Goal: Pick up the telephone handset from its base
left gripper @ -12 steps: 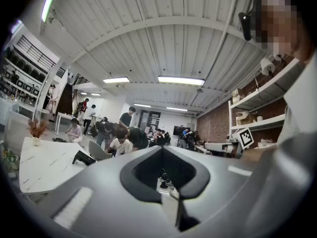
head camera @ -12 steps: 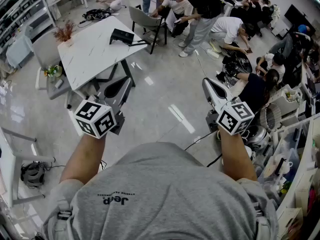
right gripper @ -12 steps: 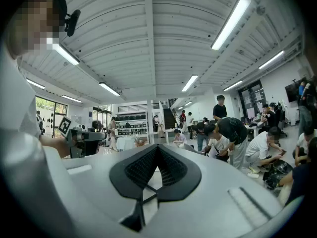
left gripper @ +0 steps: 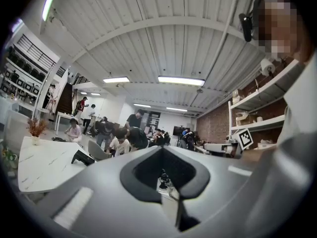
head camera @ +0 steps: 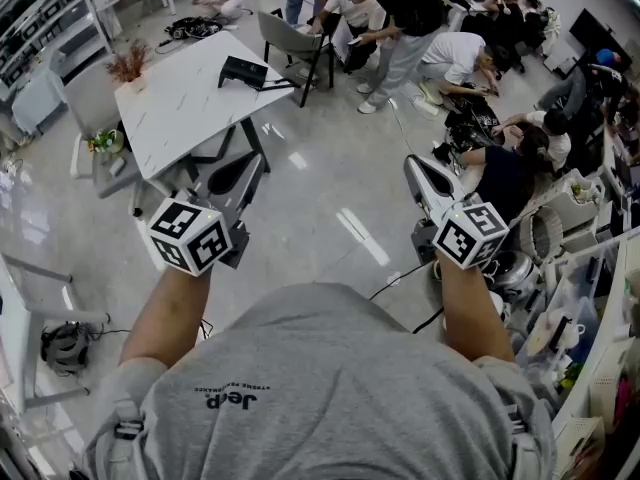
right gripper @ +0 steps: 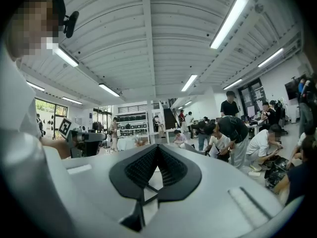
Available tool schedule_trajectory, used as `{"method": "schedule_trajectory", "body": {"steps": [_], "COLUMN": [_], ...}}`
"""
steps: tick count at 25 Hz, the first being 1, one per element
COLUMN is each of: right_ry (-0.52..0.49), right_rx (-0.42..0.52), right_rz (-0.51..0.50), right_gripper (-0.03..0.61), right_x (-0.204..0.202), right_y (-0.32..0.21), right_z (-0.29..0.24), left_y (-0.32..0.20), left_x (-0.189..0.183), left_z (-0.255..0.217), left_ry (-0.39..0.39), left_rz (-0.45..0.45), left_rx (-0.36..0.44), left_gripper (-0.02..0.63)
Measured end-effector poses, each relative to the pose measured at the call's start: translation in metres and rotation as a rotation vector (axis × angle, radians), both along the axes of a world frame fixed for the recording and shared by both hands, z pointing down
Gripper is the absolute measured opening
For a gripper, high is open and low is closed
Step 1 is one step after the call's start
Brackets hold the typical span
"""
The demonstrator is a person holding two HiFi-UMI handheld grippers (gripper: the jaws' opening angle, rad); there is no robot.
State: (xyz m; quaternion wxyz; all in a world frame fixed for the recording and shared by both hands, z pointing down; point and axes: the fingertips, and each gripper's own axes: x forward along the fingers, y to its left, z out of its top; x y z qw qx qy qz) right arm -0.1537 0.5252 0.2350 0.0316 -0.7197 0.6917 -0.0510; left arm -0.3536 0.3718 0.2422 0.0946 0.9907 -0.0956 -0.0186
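Left claw (head camera: pixel 243 168): closed to a narrow slit with its tips meeting and nothing between them; it is held level in front of the person's chest, pointing out over the floor (head camera: pixel 330 193).
Right claw (head camera: pixel 418 166): its ribbed pads come together at the tip in the right gripper view (right gripper: pixel 157 147), and it holds nothing; it is also level, well apart from the left one.
Telephone (head camera: pixel 243 72): a black unit on the white marble table (head camera: pixel 185 113), near the far right edge and well ahead of both claws; neither claw touches it.
Handset: too small to tell apart from the base.
Left gripper view: the telephone (left gripper: pixel 82 157) shows at the left, above the grey jaw body, on the table (left gripper: pixel 39 168).
Table surroundings: a dried plant (head camera: pixel 128 65) stands at the far left corner, and a grey chair (head camera: pixel 290 38) stands just beyond the telephone's side.
Background: a group of people (head camera: pixel 400 18) stands and crouches past the chair.
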Motion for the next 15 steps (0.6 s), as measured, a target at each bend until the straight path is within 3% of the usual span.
{"method": "schedule_trajectory", "body": {"steps": [8,10,11,15], "right_ry": [0.014,0.014,0.014,0.02], "right_rx": [-0.001,0.0,0.0,-0.003], "right_rz": [-0.009,-0.018,-0.022,-0.042], "right_gripper": [0.005,0.004,0.005,0.005], "right_x": [0.008,0.012,0.015,0.029], "right_y": [0.002,0.005,0.007,0.018], "right_z": [0.001,0.001,0.0,-0.001], "left_y": [0.001,0.007,0.01,0.024], "left_x": [0.012,0.021,0.026,0.042], "left_z": [0.002,0.002,0.001,-0.001], "left_ry": [-0.007,-0.016,-0.02,-0.019], "left_rz": [0.012,0.039,0.05,0.045], "left_rx": [-0.022,-0.032,-0.032,-0.028], "left_gripper": [0.051,0.289,0.331,0.373]}}
